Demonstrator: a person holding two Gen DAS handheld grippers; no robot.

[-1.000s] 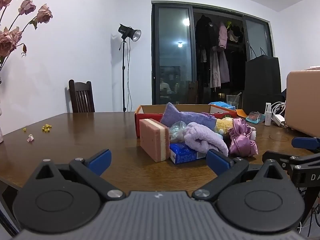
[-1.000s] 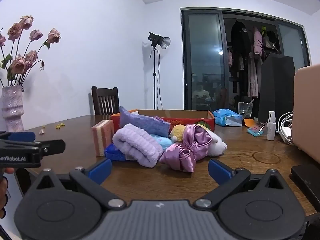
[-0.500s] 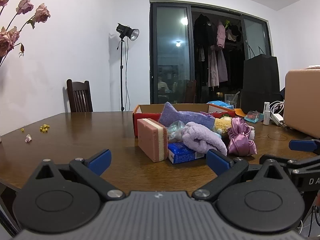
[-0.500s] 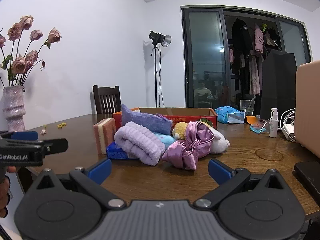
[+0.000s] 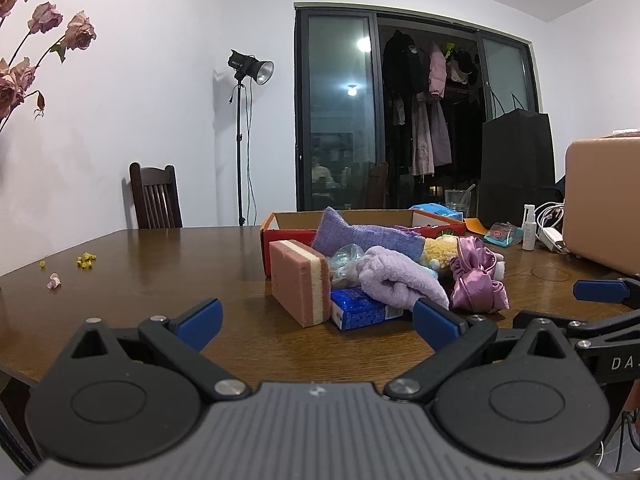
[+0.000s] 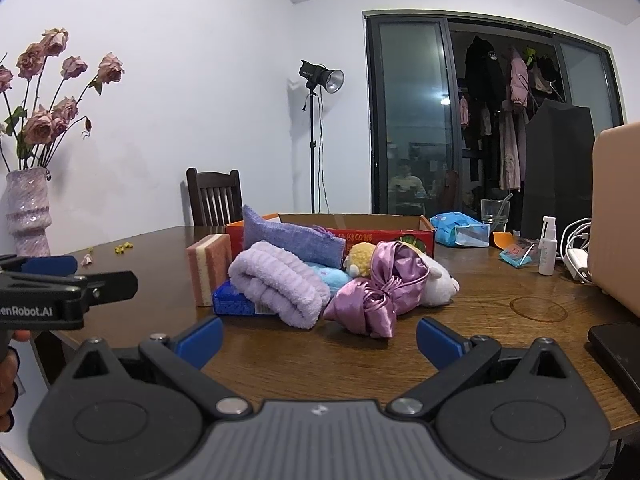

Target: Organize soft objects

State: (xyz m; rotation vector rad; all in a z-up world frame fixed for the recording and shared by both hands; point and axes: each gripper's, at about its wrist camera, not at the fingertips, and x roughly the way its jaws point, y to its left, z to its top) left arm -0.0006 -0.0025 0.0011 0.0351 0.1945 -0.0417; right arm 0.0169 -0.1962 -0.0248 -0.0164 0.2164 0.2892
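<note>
Left gripper [image 5: 316,318]: jaws wide apart, nothing between them, blue pads short of the pile. Right gripper [image 6: 319,338]: jaws spread wide too, empty, held back at the near edge of the table [image 6: 500,344]. From the right wrist view I see the left gripper at 9 o'clock, with part of a hand [image 6: 8,372] below it; from the left wrist view the right gripper sits at 3 o'clock.

The soft things lie in one heap on the brown wooden table, straight ahead at 12 o'clock in both views, just in front of an open red cardboard box [image 6: 384,236].

- Pink and cream sponge [image 5: 300,282]: standing on edge at the heap's left end, touching the blue packet [image 5: 360,308] that lies flat beside it.
- Rolled lilac towel [image 6: 280,282]: lying partly on top of the blue packet.
- Purple knitted cloth [image 6: 292,234]: behind the towel, leaning against the box's front wall.
- Shiny purple satin bow [image 6: 380,288]: at the heap's right end, nearest my right gripper.
- Yellow-headed plush toy [image 6: 362,256]: behind the bow. White plush [image 6: 438,286] to the bow's right, touching it. I cannot tell whether these two are one toy.
- Crumpled clear plastic bag [image 5: 346,258]: between sponge and towel.

Box interior: cannot see it from this height.

At 2 o'clock on the table, well apart from the heap: small white spray bottle [image 6: 547,246]. At 9 o'clock in the right view: vase [image 6: 28,212] of dried roses.
</note>
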